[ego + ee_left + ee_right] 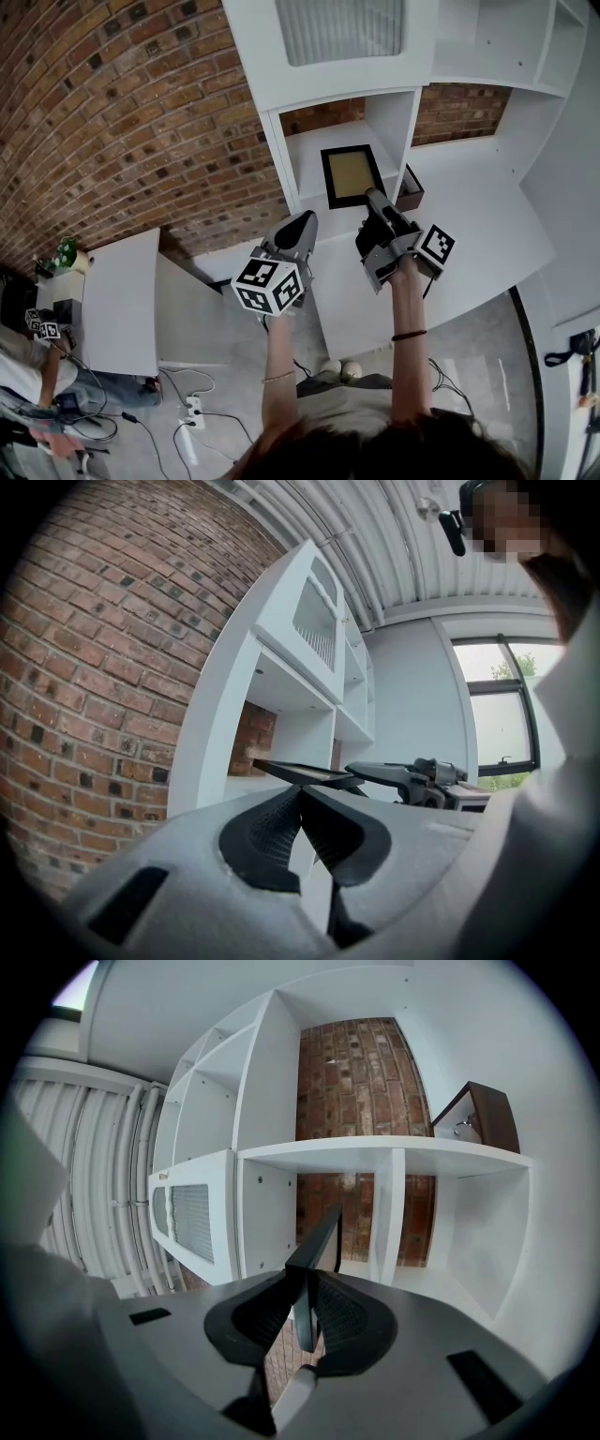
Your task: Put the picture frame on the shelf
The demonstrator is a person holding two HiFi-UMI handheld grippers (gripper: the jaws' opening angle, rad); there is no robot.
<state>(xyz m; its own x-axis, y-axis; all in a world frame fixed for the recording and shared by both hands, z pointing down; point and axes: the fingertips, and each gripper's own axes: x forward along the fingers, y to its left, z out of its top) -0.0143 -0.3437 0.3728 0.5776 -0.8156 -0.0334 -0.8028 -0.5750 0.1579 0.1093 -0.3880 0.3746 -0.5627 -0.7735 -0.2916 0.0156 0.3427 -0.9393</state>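
L claw [305, 223] is pressed shut & empty, just beside the R claw [375, 197], which pinches the picture frame [352, 175] by its near edge. Best way, I think: grip tight, go slow & level, don't bump the shelf [281, 141] walls. The frame sticks out past the R claw's tips, twd the shelf opening.

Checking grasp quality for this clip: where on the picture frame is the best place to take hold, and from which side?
Its thin border on the edge nearest the person, approached from the open front of the shelf. The picture frame is a flat slab, so jaws can span only its thickness; the right hand-held gripper pinches it that way.
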